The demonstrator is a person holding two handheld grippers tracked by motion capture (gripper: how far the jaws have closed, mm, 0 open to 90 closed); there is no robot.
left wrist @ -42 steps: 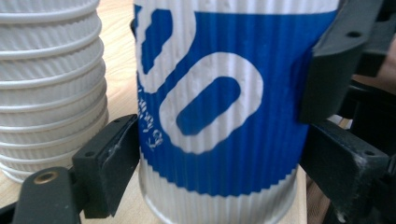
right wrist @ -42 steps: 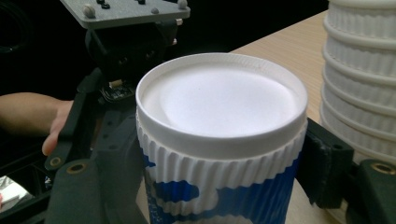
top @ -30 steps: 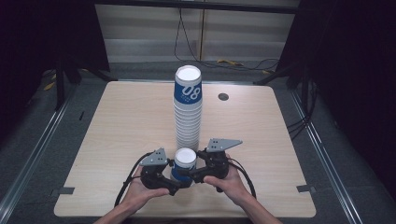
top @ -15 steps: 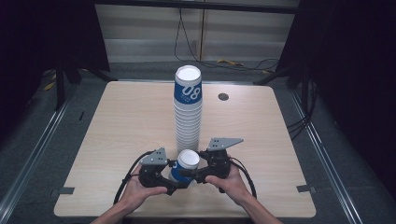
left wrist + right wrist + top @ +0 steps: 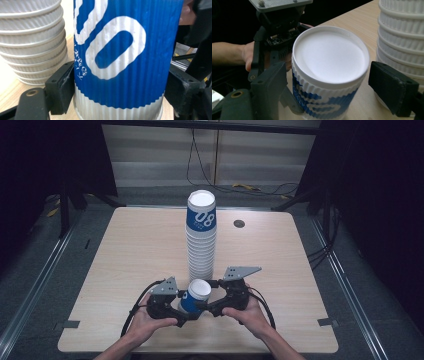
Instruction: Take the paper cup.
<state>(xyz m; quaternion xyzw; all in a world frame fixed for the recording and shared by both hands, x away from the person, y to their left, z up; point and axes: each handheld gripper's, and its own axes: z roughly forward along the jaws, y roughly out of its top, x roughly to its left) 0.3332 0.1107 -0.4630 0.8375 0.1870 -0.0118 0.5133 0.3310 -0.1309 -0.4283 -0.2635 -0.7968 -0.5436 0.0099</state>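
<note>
A tall stack of ribbed paper cups (image 5: pixel 201 237) stands just behind the blue-and-white ribbed paper cup (image 5: pixel 195 296) near the wooden table (image 5: pixel 125 255)'s front edge. The left gripper (image 5: pixel 181 312) clamps the cup's lower wall. The right gripper (image 5: pixel 202 306) brackets its white rim (image 5: pixel 329 57), one pad apart. The left gripper view shows white print.

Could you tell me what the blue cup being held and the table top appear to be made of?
The blue cup looks like paper with a ribbed, corrugated outer wall, matte, printed blue with white lettering; fine vertical ridges run down its side. Its inside is plain white and smooth, possibly coated. The table top seems to be light wood or wood-look laminate: pale grain lines show, with a low sheen.
</note>
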